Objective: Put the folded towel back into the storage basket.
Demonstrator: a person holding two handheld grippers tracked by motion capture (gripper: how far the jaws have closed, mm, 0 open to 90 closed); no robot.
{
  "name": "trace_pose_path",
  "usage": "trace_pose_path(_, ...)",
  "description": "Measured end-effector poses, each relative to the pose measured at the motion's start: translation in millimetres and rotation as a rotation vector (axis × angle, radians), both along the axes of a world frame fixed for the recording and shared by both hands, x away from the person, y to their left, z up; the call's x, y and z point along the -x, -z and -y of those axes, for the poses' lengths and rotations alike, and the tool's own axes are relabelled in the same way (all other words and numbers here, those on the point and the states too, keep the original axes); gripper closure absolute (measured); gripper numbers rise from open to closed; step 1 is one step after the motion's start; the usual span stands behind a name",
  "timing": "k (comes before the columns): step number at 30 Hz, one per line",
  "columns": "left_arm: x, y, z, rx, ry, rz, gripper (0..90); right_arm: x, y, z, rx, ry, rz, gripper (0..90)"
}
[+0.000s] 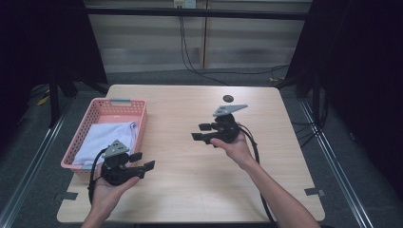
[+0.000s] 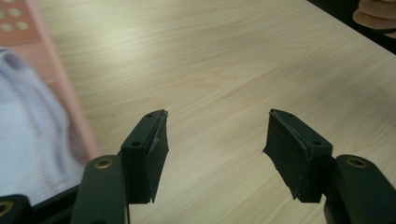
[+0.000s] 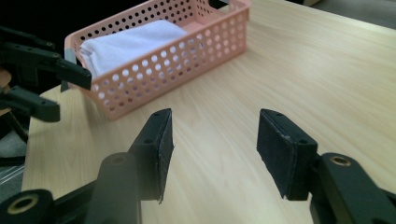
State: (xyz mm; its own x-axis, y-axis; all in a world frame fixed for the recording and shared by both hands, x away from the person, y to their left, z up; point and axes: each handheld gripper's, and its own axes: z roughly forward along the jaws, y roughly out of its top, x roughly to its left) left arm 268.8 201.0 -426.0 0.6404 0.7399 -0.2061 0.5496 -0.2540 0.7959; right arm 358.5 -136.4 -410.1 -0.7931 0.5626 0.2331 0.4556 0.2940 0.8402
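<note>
Pale wood tabletop [image 1: 190,156], high view: you hold one gripper in each hand above it. Your left gripper [image 1: 145,162] sits at about 7 o'clock on the tabletop, just beside the near corner of the pink basket [image 1: 142,107], its fingers parted with nothing between them. Your right gripper [image 1: 202,132] sits near the centre, well apart from the basket, fingers likewise released and pointing toward 9 o'clock. The basket stands at the 9 o'clock edge, and a folded white cloth [image 1: 102,137] lies inside it. A small dark round mark [image 1: 229,98] shows at 12 o'clock.

Left gripper view: your two black fingers [image 2: 147,154] rise from the bottom, spread over bare wood [image 2: 219,79], holding nothing. The basket wall [image 2: 70,93] and the cloth [image 2: 28,140] fall at 9 o'clock. Part of your other hand [image 2: 378,16] shows at 1 o'clock.

Right gripper view: your fingers [image 3: 156,149] stand apart over bare wood [image 3: 303,70], empty. The perforated basket [image 3: 187,60] lies at 11 o'clock with the cloth [image 3: 135,39] in it. Your left gripper [image 3: 67,91] shows at 9 o'clock, just beside the basket's corner, fingers apart.
</note>
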Motion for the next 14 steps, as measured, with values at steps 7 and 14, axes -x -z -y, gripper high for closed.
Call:
trace_pose_path(7, 22.0, 14.4, 20.6, -0.018, 0.013, -0.014, 32.2, 64.9, 19.4, 63.1, -0.002, 0.097, -0.003, 45.7)
trace_pose_path(14, 31.1, 31.8, 25.9, -0.038, 0.041, -0.045, 28.8, 99.4, 42.7, 101.9, 0.029, 0.189, -0.027, 38.8)
